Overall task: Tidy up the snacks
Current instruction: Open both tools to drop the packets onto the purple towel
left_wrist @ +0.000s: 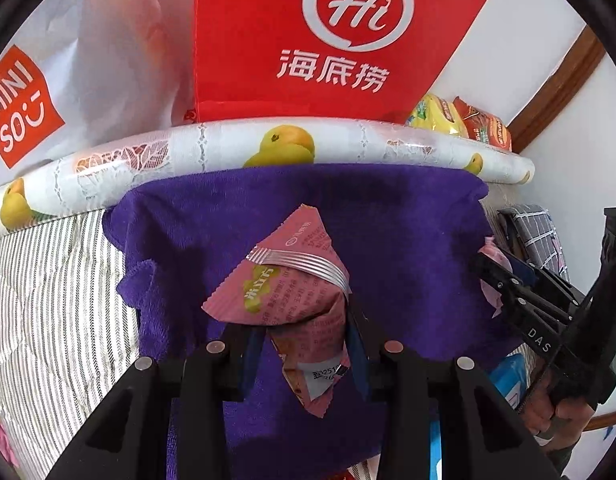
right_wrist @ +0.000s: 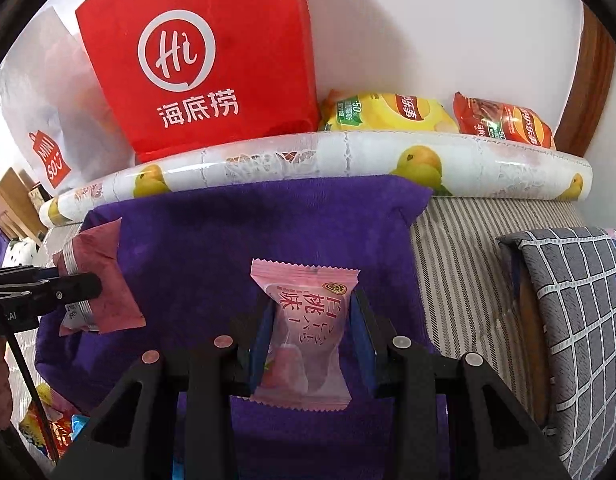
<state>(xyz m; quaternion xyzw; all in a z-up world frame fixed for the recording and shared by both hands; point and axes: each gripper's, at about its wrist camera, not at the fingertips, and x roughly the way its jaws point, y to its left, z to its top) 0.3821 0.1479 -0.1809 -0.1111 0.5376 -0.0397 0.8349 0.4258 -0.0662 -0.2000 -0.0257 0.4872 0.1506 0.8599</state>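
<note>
step: carrying snacks | my left gripper (left_wrist: 304, 320) clenched dark-pink packet (left_wrist: 296, 280) | right gripper (right_wrist: 311, 332) clenched peach packet (right_wrist: 304, 340) | next: pick a drop spot over purple towel (right_wrist: 228, 232)

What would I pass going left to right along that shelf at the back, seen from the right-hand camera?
White Miniso bag → red Haidilao bag → yellow chip bag → red chip bag.
</note>
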